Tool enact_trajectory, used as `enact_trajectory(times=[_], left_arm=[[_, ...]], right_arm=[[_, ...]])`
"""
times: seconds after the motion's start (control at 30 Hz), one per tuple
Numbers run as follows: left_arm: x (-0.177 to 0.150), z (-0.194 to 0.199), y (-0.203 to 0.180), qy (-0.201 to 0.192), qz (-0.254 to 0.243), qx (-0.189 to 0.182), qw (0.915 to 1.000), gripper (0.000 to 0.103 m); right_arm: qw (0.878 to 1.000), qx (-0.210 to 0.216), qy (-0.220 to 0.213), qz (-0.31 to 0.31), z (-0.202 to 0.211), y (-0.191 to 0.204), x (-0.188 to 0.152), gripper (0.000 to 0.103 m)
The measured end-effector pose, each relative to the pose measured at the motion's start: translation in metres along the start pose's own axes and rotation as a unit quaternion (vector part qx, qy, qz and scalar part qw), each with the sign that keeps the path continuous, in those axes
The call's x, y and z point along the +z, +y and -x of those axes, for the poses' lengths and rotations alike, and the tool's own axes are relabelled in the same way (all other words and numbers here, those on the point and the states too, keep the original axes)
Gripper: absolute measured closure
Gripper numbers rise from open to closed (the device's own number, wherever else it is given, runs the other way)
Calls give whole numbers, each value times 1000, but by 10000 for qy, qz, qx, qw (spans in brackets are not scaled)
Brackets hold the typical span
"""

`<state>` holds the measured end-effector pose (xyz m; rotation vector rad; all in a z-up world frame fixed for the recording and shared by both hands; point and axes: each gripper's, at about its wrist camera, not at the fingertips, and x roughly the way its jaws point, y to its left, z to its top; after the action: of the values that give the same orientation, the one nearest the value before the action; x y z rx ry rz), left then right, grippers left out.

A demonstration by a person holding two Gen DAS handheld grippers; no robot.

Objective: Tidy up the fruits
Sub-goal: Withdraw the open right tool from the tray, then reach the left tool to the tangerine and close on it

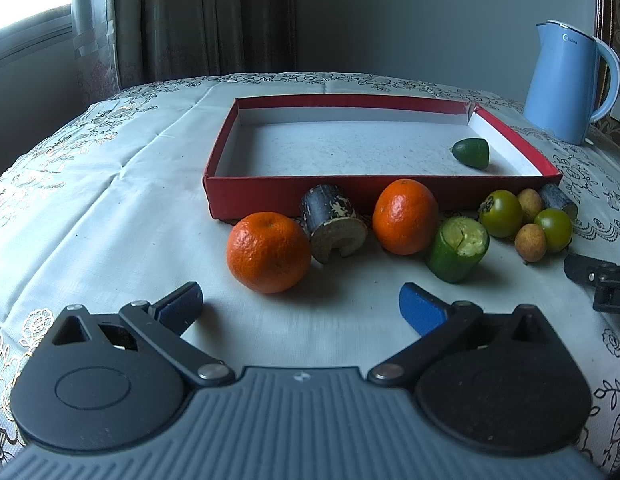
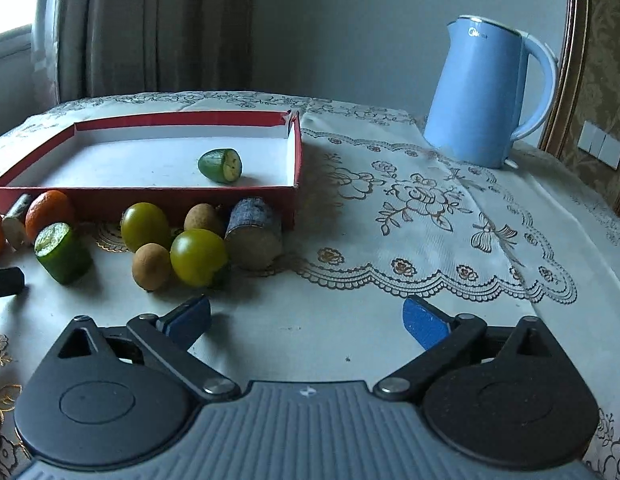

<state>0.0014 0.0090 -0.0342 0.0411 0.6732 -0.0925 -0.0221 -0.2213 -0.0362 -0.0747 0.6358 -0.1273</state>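
A red tray (image 1: 282,194) (image 2: 298,168) with a white floor holds one green cucumber end (image 1: 471,152) (image 2: 221,165). In front of it lie two oranges (image 1: 268,252) (image 1: 405,216), two dark sugarcane stubs (image 1: 329,216) (image 2: 256,236), a cucumber piece (image 1: 455,250) (image 2: 62,252), two green tomatoes (image 1: 501,213) (image 2: 198,257) and two brown longans (image 1: 530,242) (image 2: 152,260). My left gripper (image 1: 302,310) stands open just short of the nearer orange. My right gripper (image 2: 306,320) is open over bare cloth, right of the tomatoes, with nothing between its fingers.
A blue kettle (image 1: 565,80) (image 2: 483,92) stands at the back right of the table. A white lace-patterned cloth (image 2: 429,208) covers the round table. Curtains and a window lie behind. The right gripper's black body (image 1: 601,280) shows at the left view's right edge.
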Motion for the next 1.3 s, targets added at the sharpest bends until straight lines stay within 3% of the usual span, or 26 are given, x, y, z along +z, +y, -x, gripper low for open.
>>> enact_trajectory(times=[0.37, 0.6, 0.67, 0.8, 0.87, 1.13, 1.2, 1.3], left_arm=[[6, 5, 16, -123, -157, 351, 9992, 0], [14, -4, 26, -69, -316, 290, 9991, 1], [15, -7, 28, -25, -323, 226, 9992, 13], [15, -8, 30, 1, -262, 62, 9996, 20], [15, -7, 30, -25, -274, 4, 9996, 31], [16, -3, 24, -92, -322, -206, 9992, 60], [17, -3, 22, -105, -399, -167, 9990, 62], [16, -2, 19, -119, -424, -113, 9990, 62]], right_arm=[[10000, -36, -10, 32, 0, 1, 0, 0], [10000, -1, 6, -18, -2, -1, 0, 0], [10000, -17, 0, -2, -2, 0, 0, 0], [10000, -61, -21, 52, -1, 2, 0, 0], [10000, -67, -26, 58, -1, 2, 0, 0], [9998, 104, 58, -152, -3, -5, 0, 0], [9986, 304, 155, -411, -7, -13, 0, 0], [9987, 274, 149, -398, -6, -12, 0, 0]])
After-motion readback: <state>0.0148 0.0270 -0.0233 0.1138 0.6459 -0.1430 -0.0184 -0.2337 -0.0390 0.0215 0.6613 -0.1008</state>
